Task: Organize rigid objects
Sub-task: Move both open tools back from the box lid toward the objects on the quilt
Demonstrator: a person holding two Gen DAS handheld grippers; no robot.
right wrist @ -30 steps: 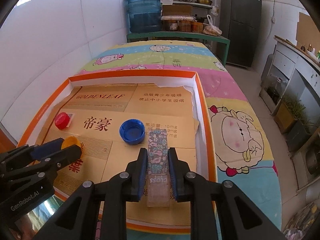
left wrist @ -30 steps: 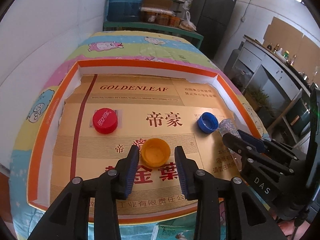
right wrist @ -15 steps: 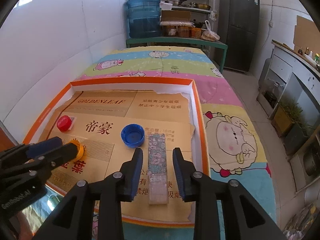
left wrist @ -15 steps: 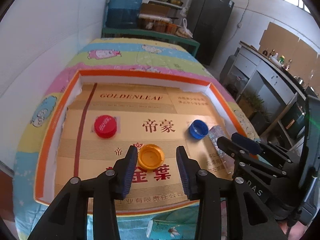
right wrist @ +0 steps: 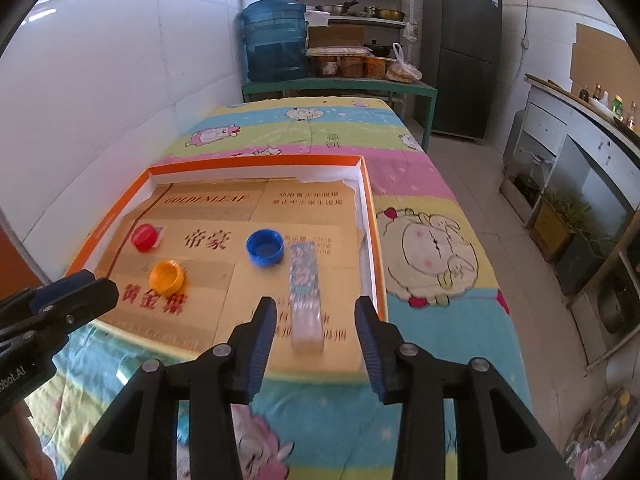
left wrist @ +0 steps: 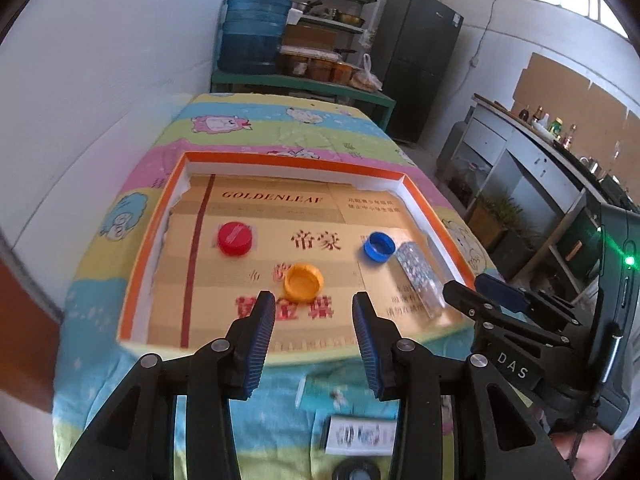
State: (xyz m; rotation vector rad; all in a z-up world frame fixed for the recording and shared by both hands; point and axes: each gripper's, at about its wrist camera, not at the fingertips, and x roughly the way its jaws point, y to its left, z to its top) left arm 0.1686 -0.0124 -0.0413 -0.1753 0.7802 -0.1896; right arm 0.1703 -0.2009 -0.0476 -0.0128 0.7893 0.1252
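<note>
Four small things are lying in the shallow orange-rimmed box (right wrist: 374, 240), on its gold cardboard floor. The orange cap (left wrist: 303, 282) is sitting open side up near the front middle, the red cap (left wrist: 235, 238) is resting top up farther back on the left, and the blue cap (right wrist: 264, 247) is sitting open side up just beside the far end of the clear patterned case (right wrist: 305, 292), which is lying lengthwise along the right wall.

The left tongs (left wrist: 314, 320) are hanging spread wide and gripping nothing, just short of the orange cap and above the box's front edge. The right tongs (right wrist: 316, 324) are likewise released and empty, straddling the near end of the case without touching it.

Judging by this, the placing step is looking finished and both tools are standing clear of the box. The box is sitting on a bed with a cartoon quilt (right wrist: 432, 256). A small card (left wrist: 360, 436) is lying on that quilt in front of the box; if it belongs to the set, the next move would call for lowering open tongs over it and closing on its edges.
</note>
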